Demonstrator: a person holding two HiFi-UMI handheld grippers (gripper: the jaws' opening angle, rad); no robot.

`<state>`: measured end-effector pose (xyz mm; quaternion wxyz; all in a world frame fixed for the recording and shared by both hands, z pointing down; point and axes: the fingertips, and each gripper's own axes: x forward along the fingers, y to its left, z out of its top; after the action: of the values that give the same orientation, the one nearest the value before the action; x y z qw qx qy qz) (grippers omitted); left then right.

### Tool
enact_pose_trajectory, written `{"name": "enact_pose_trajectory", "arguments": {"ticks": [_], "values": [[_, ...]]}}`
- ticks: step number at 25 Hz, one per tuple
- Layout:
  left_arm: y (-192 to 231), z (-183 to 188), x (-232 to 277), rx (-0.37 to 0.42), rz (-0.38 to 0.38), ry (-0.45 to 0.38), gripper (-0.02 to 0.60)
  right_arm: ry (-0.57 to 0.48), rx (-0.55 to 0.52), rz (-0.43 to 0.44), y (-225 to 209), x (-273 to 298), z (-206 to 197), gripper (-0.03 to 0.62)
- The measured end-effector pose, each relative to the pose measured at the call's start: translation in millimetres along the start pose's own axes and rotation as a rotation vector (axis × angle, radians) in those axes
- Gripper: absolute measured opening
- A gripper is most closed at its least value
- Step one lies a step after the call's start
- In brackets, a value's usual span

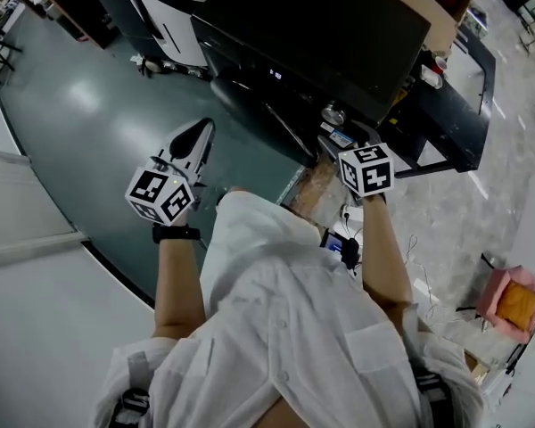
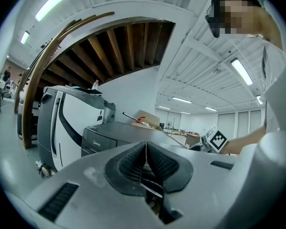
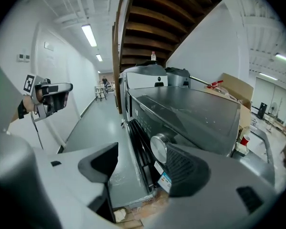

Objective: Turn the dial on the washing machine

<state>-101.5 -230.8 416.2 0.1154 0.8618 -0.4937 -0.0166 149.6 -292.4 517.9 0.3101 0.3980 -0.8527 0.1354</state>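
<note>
The dark grey washing machine stands in front of me, its front panel facing down-left in the head view. Its round silver dial sits on that panel, also seen from above as the dial. My right gripper is open and close to the dial. The dial lies just inside the right finger, and I see no contact. Its marker cube hides the jaws in the head view. My left gripper is shut on nothing, held over the green floor to the left of the machine.
A tall white-and-black appliance stands beyond the washer, under a wooden staircase. A cardboard box rests at the washer's far side, with a red cup near it. A pink box and cables lie on the floor at right.
</note>
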Motion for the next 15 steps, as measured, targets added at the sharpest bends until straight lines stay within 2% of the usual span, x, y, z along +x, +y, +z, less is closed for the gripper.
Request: {"name": "enact_pose_trajectory", "arguments": {"ticks": [5,9,15], "values": [[11.9,-3.8,11.2,-0.007,-0.003,0.01,0.017,0.058,-0.039,-0.014,-0.6,24.3,0.8,0.333],[15.9,-3.9,23.5,-0.009,-0.027,0.019,0.017,0.085,-0.078,-0.076,-6.2,31.7,-2.5,0.324],[21.8,-10.8,31.7,-0.014,-0.047,0.036,0.017,0.108,-0.02,-0.084,-4.6,32.9,-5.7,0.341]]}}
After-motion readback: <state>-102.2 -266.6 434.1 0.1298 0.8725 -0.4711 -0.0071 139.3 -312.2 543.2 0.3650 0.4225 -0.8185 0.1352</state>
